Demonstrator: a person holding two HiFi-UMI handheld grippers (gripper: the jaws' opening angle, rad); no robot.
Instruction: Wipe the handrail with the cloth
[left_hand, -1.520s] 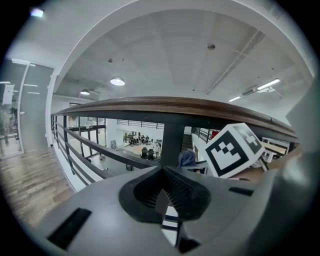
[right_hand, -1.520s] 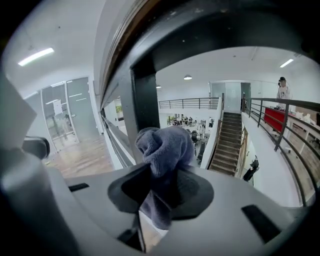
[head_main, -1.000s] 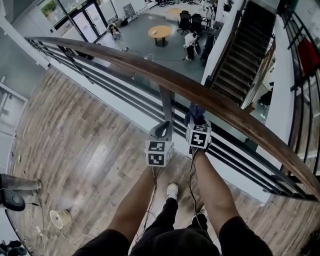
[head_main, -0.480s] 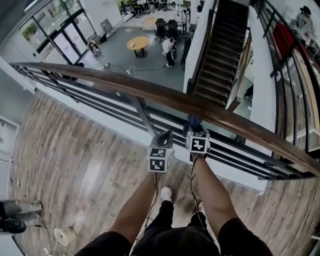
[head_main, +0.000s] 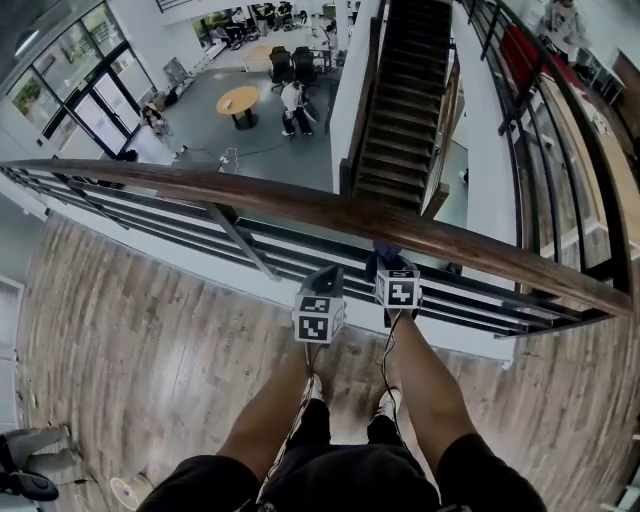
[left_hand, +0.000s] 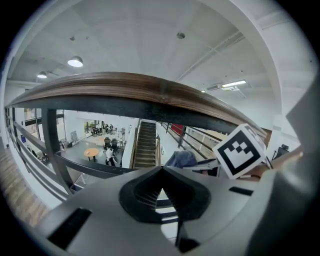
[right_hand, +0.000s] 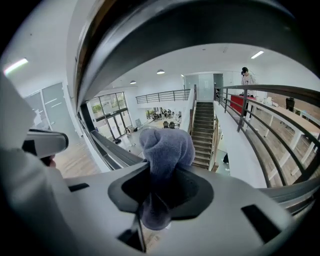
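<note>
Your right gripper (right_hand: 159, 192) clamps the blue-grey cloth (right_hand: 166, 147) just below the wooden handrail (head_main: 300, 205). Your left gripper (left_hand: 161, 175) is closed on nothing.

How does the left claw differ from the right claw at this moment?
The left claw is shut on nothing, while the right claw is shut on a bunched blue-grey cloth. In the head view, the right claw reaches close under the brown wooden handrail, and the left claw sits a little further back. Both point towards the handrail, side by side.
</note>
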